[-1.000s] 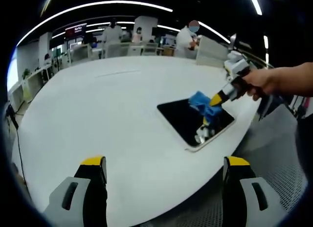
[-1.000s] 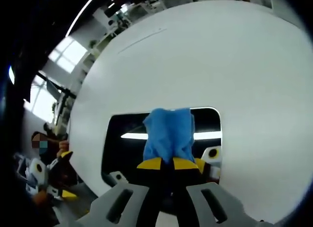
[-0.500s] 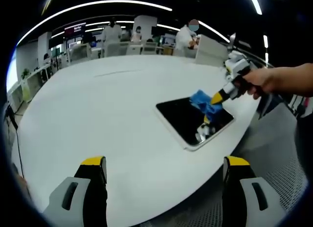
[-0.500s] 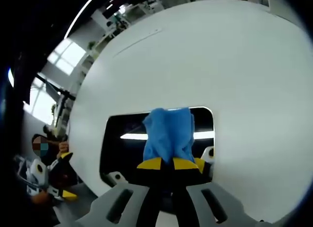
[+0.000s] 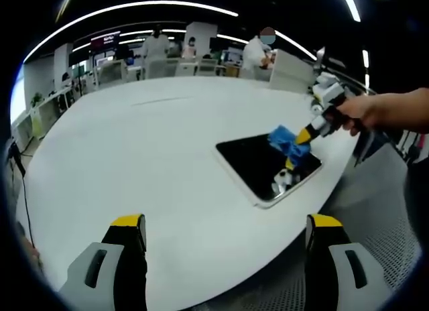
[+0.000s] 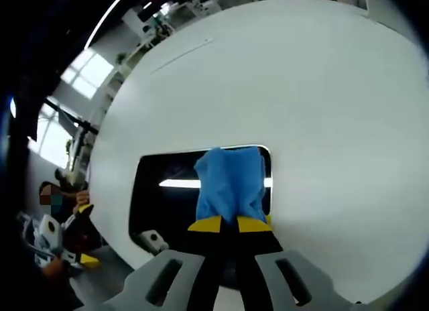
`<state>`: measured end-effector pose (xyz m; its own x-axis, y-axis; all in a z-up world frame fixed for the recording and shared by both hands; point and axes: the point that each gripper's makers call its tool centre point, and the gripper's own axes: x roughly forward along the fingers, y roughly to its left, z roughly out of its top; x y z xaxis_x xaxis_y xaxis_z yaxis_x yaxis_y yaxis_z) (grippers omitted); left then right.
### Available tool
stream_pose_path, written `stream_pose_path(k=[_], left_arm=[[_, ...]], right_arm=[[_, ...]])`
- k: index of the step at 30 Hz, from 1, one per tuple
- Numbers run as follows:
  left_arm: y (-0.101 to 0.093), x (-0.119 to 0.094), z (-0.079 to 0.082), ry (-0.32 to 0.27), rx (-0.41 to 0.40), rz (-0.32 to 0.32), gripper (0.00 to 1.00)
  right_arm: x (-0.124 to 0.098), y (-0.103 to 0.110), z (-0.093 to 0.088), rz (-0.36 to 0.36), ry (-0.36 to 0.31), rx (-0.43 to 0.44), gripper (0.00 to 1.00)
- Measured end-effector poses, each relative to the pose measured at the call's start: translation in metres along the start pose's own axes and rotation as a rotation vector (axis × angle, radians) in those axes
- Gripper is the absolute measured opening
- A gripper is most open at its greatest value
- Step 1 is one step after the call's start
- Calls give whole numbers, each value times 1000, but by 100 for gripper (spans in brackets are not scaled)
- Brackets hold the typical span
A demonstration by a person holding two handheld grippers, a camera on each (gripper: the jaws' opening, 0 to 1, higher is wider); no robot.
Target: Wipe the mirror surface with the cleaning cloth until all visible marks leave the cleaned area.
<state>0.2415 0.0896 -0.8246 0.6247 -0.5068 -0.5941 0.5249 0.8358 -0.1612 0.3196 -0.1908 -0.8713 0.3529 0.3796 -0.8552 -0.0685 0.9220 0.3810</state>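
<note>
A dark rectangular mirror (image 5: 258, 165) (image 6: 167, 197) with a white frame lies flat near the edge of a white round table (image 5: 147, 143). My right gripper (image 6: 224, 223) is shut on a blue cleaning cloth (image 6: 230, 181), which rests on the mirror's right part. In the left gripper view the right gripper (image 5: 303, 137), held by a hand (image 5: 358, 111), presses the blue cloth (image 5: 287, 139) onto the mirror's far right side. My left gripper (image 5: 224, 224) stands open over the table's near edge, well short of the mirror, holding nothing.
The table (image 6: 322, 90) spreads wide beyond the mirror. Desks, screens and several people (image 5: 258, 53) stand at the back of the room. A person's reflection (image 6: 60, 210) and bright windows (image 6: 80, 83) show at the left of the right gripper view.
The right gripper has slid the blue cloth along the mirror toward its right end. The left gripper has stayed open and still.
</note>
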Motion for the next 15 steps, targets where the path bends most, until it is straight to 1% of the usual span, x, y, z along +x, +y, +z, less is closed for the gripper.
stream_pose_path(k=[8, 13, 15], left_arm=[[-1, 0, 0, -3, 0, -2, 99], [0, 0, 0, -2, 0, -1, 99], [-1, 0, 0, -1, 0, -2, 99]], right_arm=[[-10, -19, 0, -39, 2, -1, 0], [-10, -23, 1, -55, 6, -5, 0], [-11, -27, 2, -75, 5, -10, 0]])
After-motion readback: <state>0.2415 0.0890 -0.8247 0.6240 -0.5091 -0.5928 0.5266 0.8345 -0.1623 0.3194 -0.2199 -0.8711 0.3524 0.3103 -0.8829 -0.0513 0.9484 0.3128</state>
